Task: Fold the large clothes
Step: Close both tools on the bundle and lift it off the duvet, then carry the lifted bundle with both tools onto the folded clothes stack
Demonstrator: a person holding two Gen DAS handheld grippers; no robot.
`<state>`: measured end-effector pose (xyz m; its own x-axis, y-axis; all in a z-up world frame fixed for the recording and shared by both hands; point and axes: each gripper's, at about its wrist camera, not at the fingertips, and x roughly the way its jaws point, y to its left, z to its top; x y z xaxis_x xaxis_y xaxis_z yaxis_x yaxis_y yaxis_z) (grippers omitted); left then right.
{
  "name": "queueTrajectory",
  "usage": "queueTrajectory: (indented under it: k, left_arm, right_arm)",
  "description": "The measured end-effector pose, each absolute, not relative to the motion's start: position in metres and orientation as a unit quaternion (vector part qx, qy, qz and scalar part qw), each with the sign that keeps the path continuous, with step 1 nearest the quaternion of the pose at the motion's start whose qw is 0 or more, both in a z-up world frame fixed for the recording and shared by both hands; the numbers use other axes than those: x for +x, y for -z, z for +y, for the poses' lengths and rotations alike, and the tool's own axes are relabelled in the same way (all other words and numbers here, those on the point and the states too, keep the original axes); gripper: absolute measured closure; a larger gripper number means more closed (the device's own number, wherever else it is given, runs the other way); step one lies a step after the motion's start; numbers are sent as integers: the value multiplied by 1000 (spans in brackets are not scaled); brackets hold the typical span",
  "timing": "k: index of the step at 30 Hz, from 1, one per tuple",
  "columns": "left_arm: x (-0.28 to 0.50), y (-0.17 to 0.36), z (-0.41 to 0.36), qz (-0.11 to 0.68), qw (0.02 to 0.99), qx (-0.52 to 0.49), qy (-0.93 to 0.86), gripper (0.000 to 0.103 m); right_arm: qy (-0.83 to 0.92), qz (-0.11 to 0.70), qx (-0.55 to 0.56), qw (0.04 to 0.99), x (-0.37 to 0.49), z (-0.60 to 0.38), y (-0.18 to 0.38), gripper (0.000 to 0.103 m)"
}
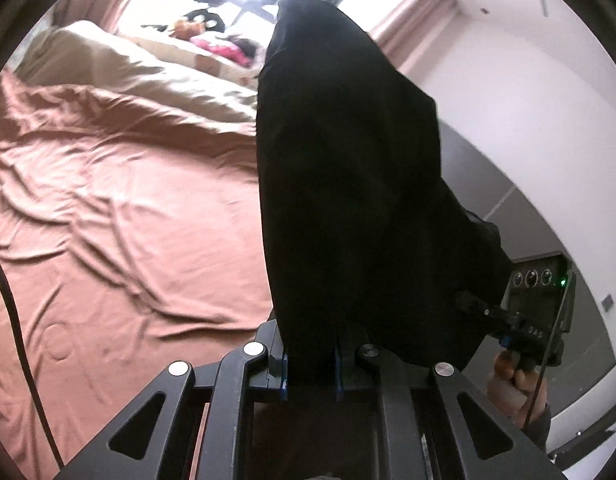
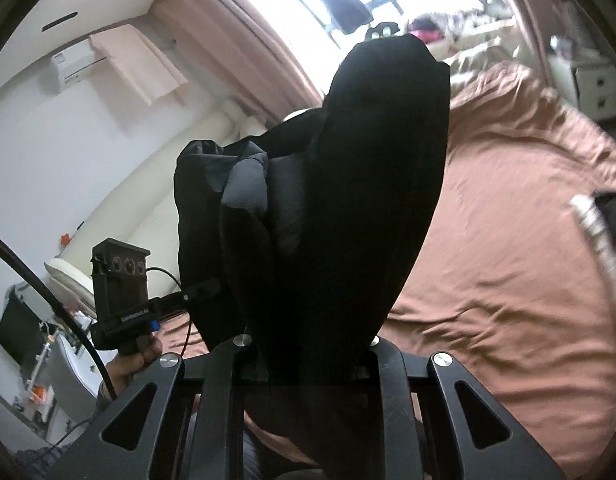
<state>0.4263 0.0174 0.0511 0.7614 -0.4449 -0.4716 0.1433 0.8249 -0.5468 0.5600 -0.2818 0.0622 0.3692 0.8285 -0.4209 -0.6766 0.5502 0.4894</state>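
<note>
Both grippers, left (image 1: 311,364) and right (image 2: 308,360), fingers clamped on black garment (image 1: 347,160), raised at twelve o'clock above bed (image 1: 108,200), presumably for spreading.

The left claw (image 1: 311,364) has its jaws closed on the edge of a large black fabric garment (image 1: 347,184), which rises up in front of the lens. Behind lies a bed with a wrinkled rust-brown sheet (image 1: 120,208). At lower right, a hand (image 1: 515,384) grips the right claw (image 1: 473,304), which pinches the same garment.
</note>
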Motion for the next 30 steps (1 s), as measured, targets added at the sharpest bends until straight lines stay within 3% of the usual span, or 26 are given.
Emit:
queueTrajectory:
  k: [9, 20, 30]
  left_arm:
    - [444, -100, -108, 291, 905, -226, 215, 88]
    - [498, -95, -250, 309, 889, -218, 257, 88]
    - [548, -73, -336, 356, 862, -219, 286, 88]
  right_arm:
    - [-423, 290, 100, 853, 531, -389, -110, 87]
    - [-362, 283, 80, 885, 544, -475, -134, 88]
    - [-297, 308, 90, 899, 539, -482, -148, 88]
